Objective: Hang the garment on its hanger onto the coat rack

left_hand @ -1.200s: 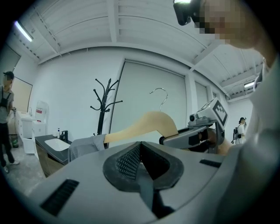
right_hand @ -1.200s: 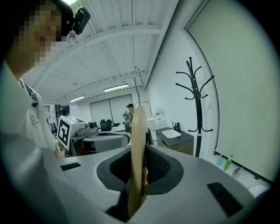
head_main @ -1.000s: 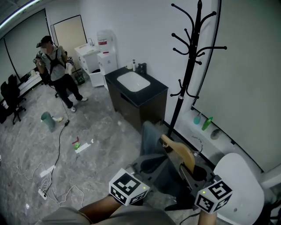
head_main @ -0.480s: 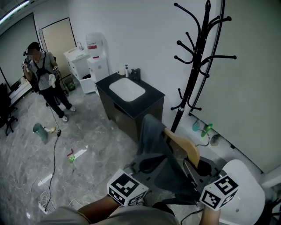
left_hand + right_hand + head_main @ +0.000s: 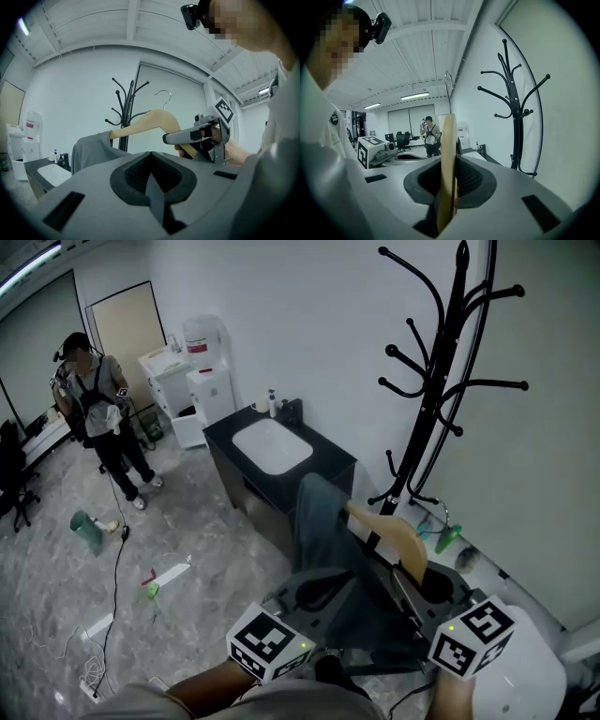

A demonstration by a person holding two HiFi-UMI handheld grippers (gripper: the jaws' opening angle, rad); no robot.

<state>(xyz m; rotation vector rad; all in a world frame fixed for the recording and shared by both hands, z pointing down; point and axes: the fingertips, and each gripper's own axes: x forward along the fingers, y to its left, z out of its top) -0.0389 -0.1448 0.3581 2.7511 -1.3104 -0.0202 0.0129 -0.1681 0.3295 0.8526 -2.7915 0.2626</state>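
One black-topped cabinet [image 5: 309, 486] fills the middle of the scene, with a white basin [image 5: 270, 444] sunk in its top and small bottles [image 5: 274, 401] on the counter at the basin's far edge. Left of it the grey floor [image 5: 56, 559] lies open, strewn with cables and scraps, and a person [image 5: 97, 399] stands at its far left. The black coat rack [image 5: 429, 418] stands to the right of the cabinet against the white wall, its curved hooks spread high above both grippers. A white rounded surface [image 5: 539, 662] sits near right, close to the rack's foot.

The grey garment [image 5: 321, 526] hangs in front of the cabinet's near right corner, draped over the far end of a pale wooden hanger [image 5: 398, 538] and trailing down towards the near side. The hanger's metal hook [image 5: 163, 96] points up, clear of the rack. The right gripper [image 5: 419, 585] is clamped on the hanger's near arm. The left gripper [image 5: 314, 594], just beside it, has its jaws closed on a fold of the grey cloth.
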